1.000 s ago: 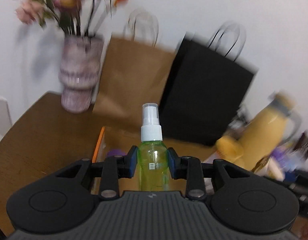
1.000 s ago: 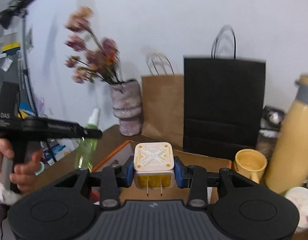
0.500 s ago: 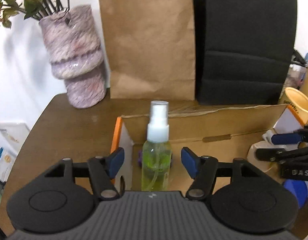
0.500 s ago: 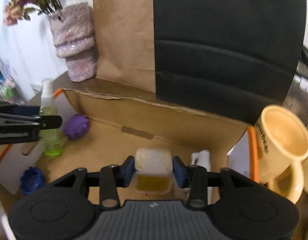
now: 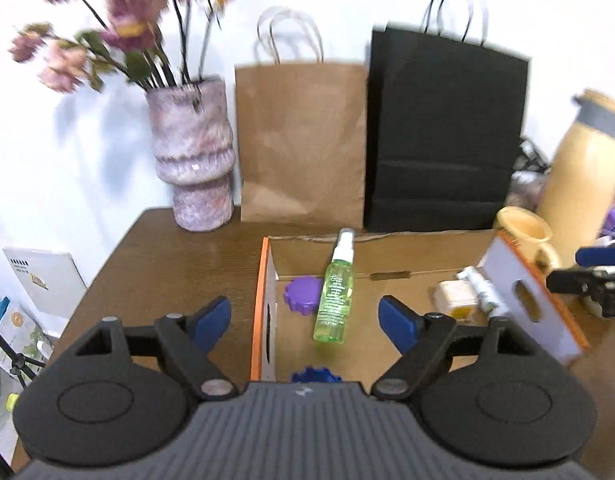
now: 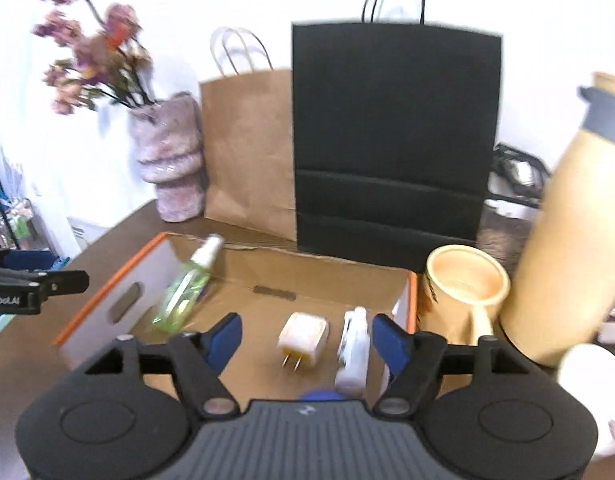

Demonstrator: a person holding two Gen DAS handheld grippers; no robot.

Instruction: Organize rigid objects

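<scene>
While both grippers stand clear above the cardboard box [image 5: 387, 248], the entry runs left to right:

Left gripper [image 5: 305, 318]: jaws wide and opening, nothing pressed between the blue pads; poised over the box's left end.

Green spray bottle [image 5: 334, 298]: inside the box at its left end, tilted with its white nozzle toward the back wall; whether it leans on that wall cannot be told.

Purple knob-like piece [image 5: 299, 295]: on the box floor just beside the bottle; a blue one [image 5: 315, 374] lies nearer, half hidden by the gripper body.

White plug adapter [image 6: 303, 339]: on the box floor toward the right end, prongs facing the camera.

Small white bottle [image 6: 353, 354]: lying just beside the adapter, near the right wall.

Right gripper [image 6: 307, 336]: jaws wide and opening; adapter below them, untouched.

Step in hand: release into the box, judged done for bottle and adapter.

Next move: likely fetch another loose item; calls for lifting clear of the box walls.

Surface: brown wooden table [image 5: 167, 252], box in the middle.

Room: vase of flowers [image 5: 193, 156], brown paper bag [image 5: 301, 140], black paper bag [image 5: 443, 128], cream mug [image 6: 463, 284], tan flask [image 6: 575, 220], all against a white wall.
</scene>
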